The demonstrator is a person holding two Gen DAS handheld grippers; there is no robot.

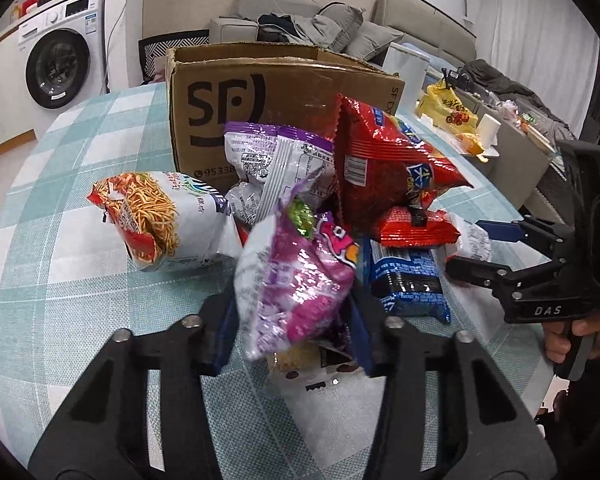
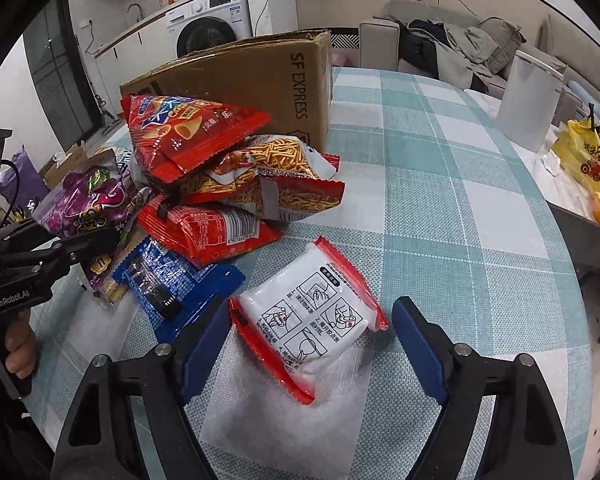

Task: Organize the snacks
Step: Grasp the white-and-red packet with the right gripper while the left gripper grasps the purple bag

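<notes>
- Purple snack bag (image 1: 300,280): clamped in left hand-held gripper (image 1: 292,320), raised over the desk (image 1: 80,300).
- White-and-red packet (image 2: 312,320): framed by released right hand-held gripper (image 2: 308,344).
- Cardboard box (image 1: 260,92): 12 o'clock of the snack pile (image 2: 220,184); contents unseen.

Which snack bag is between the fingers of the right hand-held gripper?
The flat white packet with red edges and printed line drawings. It lies alone on the checked tablecloth between the open right hand-held gripper; the other bags are piled by the cardboard box.

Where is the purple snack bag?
The purple snack bag is pinched in the left gripper, lifted in front of the snack pile, left of the blue packet.
</notes>
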